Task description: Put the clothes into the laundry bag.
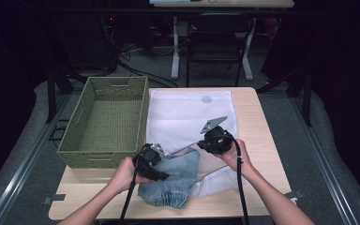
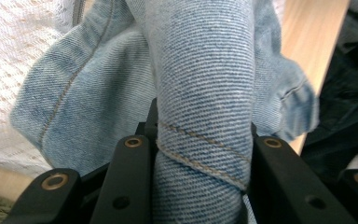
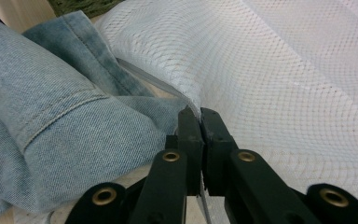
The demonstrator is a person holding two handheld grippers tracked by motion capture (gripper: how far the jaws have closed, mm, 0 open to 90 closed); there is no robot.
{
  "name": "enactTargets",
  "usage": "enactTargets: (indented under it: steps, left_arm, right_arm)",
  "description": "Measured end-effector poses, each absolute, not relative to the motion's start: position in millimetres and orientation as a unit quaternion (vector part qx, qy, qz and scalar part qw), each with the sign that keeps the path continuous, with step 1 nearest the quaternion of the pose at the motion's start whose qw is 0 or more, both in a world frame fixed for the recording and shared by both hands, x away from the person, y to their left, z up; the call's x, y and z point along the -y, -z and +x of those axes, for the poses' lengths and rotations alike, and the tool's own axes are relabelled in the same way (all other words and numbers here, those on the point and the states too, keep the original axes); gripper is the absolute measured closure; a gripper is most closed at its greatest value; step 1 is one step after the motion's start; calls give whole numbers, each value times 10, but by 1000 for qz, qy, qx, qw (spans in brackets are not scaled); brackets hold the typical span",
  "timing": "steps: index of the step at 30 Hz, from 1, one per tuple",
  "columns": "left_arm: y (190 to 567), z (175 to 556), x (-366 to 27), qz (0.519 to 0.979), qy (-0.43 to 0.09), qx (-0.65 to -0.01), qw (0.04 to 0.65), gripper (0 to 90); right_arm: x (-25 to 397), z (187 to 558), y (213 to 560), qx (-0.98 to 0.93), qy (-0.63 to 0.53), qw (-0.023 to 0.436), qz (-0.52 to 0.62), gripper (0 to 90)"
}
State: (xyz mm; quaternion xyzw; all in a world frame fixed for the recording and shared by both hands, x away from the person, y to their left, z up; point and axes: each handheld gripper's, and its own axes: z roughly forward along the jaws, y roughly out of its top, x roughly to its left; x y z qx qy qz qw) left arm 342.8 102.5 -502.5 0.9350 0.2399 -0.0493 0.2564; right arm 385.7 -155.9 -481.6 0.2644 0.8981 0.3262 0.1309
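Currently my left gripper (image 1: 161, 161) clamps a thick denim fold of the jeans (image 2: 200, 93), lower centre of the table (image 1: 262, 140); my right gripper (image 3: 199, 116) pinches the mesh laundry bag (image 3: 284, 70) edge. Denim: soft, heavy; mesh: light, snag-prone.

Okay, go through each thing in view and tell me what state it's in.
Denim garment: bunched, partly inside the mesh bag's opening.
Mesh bag: flat on the table, opening lifted.
Basket: upright, empty.
Left gripper: shut on the denim.
Right gripper: shut on the bag's edge.
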Motion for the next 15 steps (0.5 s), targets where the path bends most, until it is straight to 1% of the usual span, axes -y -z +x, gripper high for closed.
enactTargets:
  steps: [3,4,7,8,9,10,12,13,15]
  left_arm:
    - [4933,3430,-1024,928,43,-257,266,702]
    - [4838,3450,-1016,922,35,-270,276,702]
    - [4749,3479,-1016,916,26,-281,286,701]
    - [4716,3508,-997,913,14,-292,284,700]
    - [4716,3508,-997,913,14,-292,284,699]
    - [4753,3528,-975,911,16,-298,284,699]
    - [4945,3569,-910,908,19,-313,278,697]
    - [4945,3569,-910,908,19,-313,278,696]
    - [5056,3599,-900,903,22,-324,283,687]
  right_arm:
    - [1552,3824,4758,-892,-340,139,262,882]
    - [1549,3814,4738,-891,-344,139,262,882]
    - [1553,3789,4687,-885,-354,147,265,883]
    - [1579,3771,4620,-877,-370,151,268,884]
    - [1579,3771,4620,-877,-370,151,268,884]
    - [1600,3761,4580,-872,-382,143,271,884]
    - [1592,3764,4604,-874,-379,138,270,883]
    - [1592,3764,4604,-874,-379,138,270,883]
    - [1565,3772,4687,-883,-363,130,268,883]
